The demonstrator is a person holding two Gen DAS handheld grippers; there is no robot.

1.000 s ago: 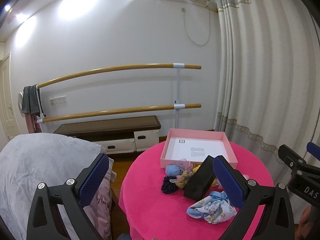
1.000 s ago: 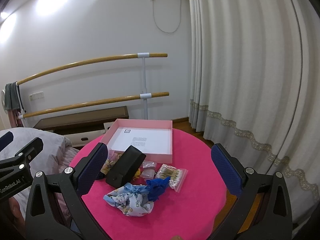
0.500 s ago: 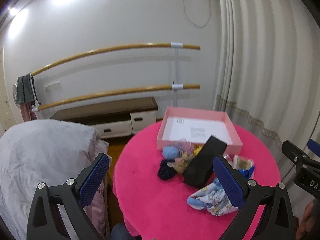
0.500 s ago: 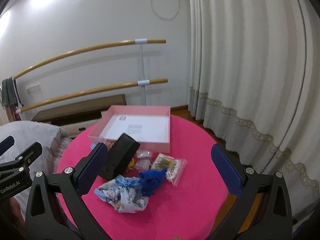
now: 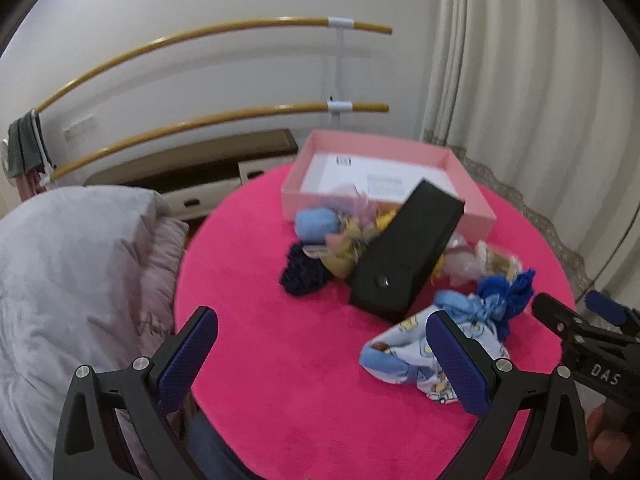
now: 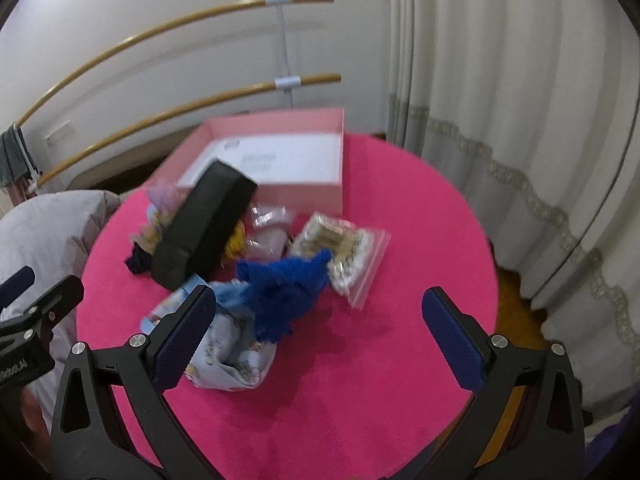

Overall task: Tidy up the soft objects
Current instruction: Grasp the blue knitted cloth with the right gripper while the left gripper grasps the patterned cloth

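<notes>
A pile of soft things lies on the round pink table (image 5: 280, 360): a printed light-blue cloth (image 5: 404, 356) (image 6: 228, 356), a royal-blue knit piece (image 5: 504, 300) (image 6: 288, 288), a navy scrunchie (image 5: 304, 276), a light-blue ball (image 5: 316, 224) and pastel scrunchies (image 5: 348, 240). A black case (image 5: 404, 256) (image 6: 200, 228) lies across them. An open pink box (image 5: 384, 168) (image 6: 280, 160) stands behind. My left gripper (image 5: 320, 360) is open above the table's near side, left of the cloth. My right gripper (image 6: 316, 332) is open just in front of the blue knit piece.
A clear zip bag of cotton swabs (image 6: 344, 248) and small plastic packets (image 6: 268, 224) lie right of the case. A grey-covered bed (image 5: 72, 280) is left of the table. Ballet bars (image 5: 200, 120) line the wall, curtains (image 6: 500, 80) hang at right.
Both grippers have tilted down and moved closer to the table; the pile now looks larger and lower in both views. Both stay open and empty.
</notes>
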